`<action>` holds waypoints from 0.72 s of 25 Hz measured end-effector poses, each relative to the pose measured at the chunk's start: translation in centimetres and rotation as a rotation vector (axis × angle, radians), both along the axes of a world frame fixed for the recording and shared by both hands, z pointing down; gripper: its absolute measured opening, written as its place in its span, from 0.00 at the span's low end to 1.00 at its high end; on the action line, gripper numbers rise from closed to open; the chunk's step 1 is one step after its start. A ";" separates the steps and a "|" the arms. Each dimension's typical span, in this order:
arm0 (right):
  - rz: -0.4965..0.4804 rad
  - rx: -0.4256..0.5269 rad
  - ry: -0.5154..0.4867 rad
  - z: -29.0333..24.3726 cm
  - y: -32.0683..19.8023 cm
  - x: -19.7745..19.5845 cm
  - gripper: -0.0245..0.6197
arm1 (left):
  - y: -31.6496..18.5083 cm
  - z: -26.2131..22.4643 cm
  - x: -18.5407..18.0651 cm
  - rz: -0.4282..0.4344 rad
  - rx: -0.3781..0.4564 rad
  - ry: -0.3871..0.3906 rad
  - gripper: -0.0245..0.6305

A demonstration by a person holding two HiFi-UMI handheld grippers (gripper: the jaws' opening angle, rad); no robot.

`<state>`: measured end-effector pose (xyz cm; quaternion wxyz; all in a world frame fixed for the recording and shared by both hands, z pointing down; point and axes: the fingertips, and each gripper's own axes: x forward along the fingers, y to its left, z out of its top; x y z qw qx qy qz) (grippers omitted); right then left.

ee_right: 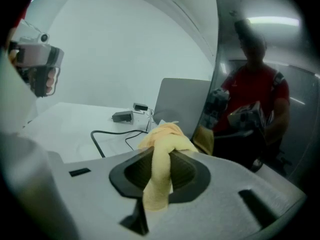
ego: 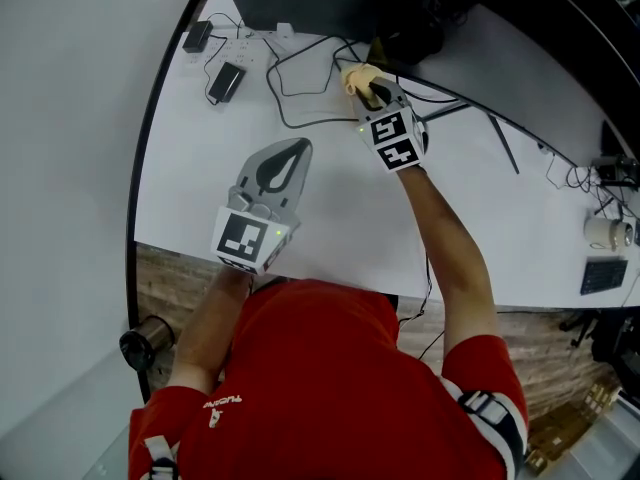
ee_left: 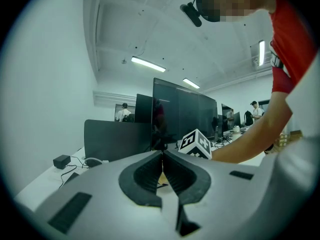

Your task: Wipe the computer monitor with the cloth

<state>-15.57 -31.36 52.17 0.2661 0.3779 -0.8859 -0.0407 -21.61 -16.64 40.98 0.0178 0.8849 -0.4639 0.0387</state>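
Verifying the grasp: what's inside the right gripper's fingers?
A yellow cloth, pinched between the right gripper's fingers. Its bunched end pokes out toward the monitor and a tail hangs back toward the camera. The part clamped between the fingers is covered.

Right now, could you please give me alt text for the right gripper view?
The right gripper is shut on a yellow cloth, close to the dark monitor, which reflects a person in red. Cables cross the white desk.

A white desk (ego: 330,218) strewn with black cables (ego: 300,83) stands against a plain white wall (ego: 70,168) over wood-patterned flooring (ego: 175,278). Strip lights (ee_left: 148,64) glow on the high white ceiling (ee_left: 150,19) of an open office, with people (ee_left: 256,110) at distant desks.
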 end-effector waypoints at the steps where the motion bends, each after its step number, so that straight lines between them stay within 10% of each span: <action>1: -0.006 0.003 -0.010 -0.3 0.2 -0.4 0.15 | 0.0 0.0 0.0 -0.002 0.013 0.003 0.05; 18: 0.015 0.002 -0.329 -7.4 8.5 5.0 0.15 | 1.0 -1.2 5.5 -0.006 0.003 0.070 0.05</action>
